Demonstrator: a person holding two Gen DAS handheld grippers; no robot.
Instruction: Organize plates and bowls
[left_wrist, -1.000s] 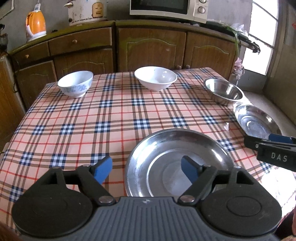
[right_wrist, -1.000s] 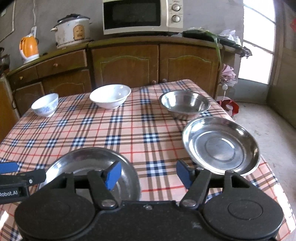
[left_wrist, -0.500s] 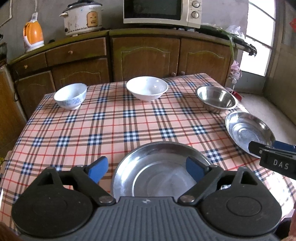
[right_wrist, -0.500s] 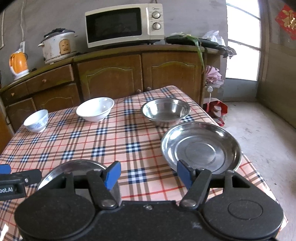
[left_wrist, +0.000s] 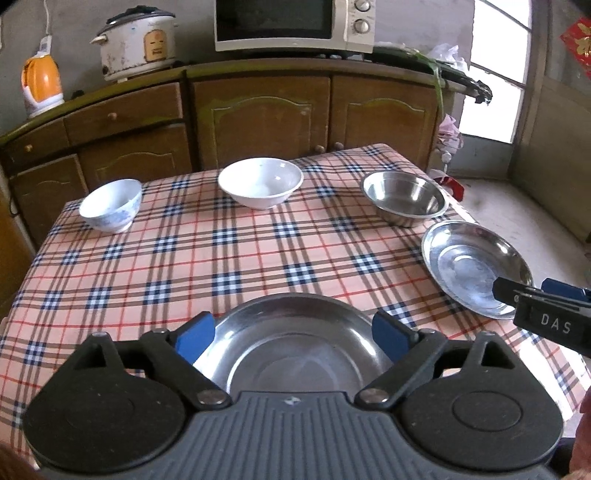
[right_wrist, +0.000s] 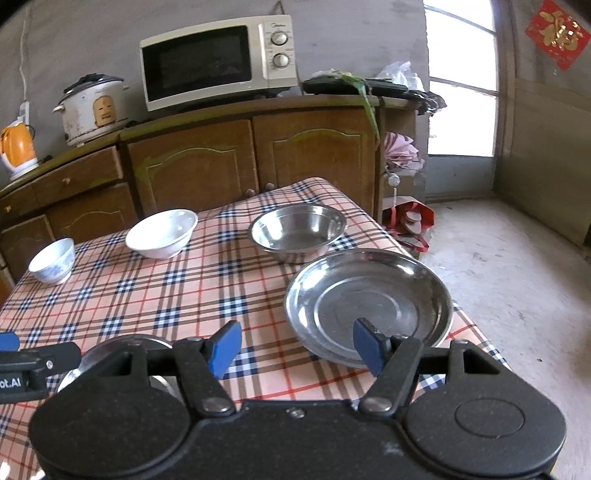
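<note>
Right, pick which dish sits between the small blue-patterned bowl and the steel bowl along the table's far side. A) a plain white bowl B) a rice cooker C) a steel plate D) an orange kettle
A: the plain white bowl stands on the checked cloth between the blue-patterned bowl and the steel bowl.

Home kitchen: microwave (right_wrist: 218, 62), rice cooker (right_wrist: 92, 109), cabinets (right_wrist: 251, 162)

- A microwave (right_wrist: 218, 62) is seen on the wooden cabinet (right_wrist: 251, 162) behind the worktop.
- A rice cooker (right_wrist: 92, 109) is placed left of the microwave.
- An orange kettle (left_wrist: 40, 85) is set at the cabinet's far left.
- A red paper decoration (right_wrist: 557, 33) is hung beside the window (right_wrist: 461, 77).
- The worktop is covered by a plaid tablecloth (left_wrist: 229, 251).
</note>
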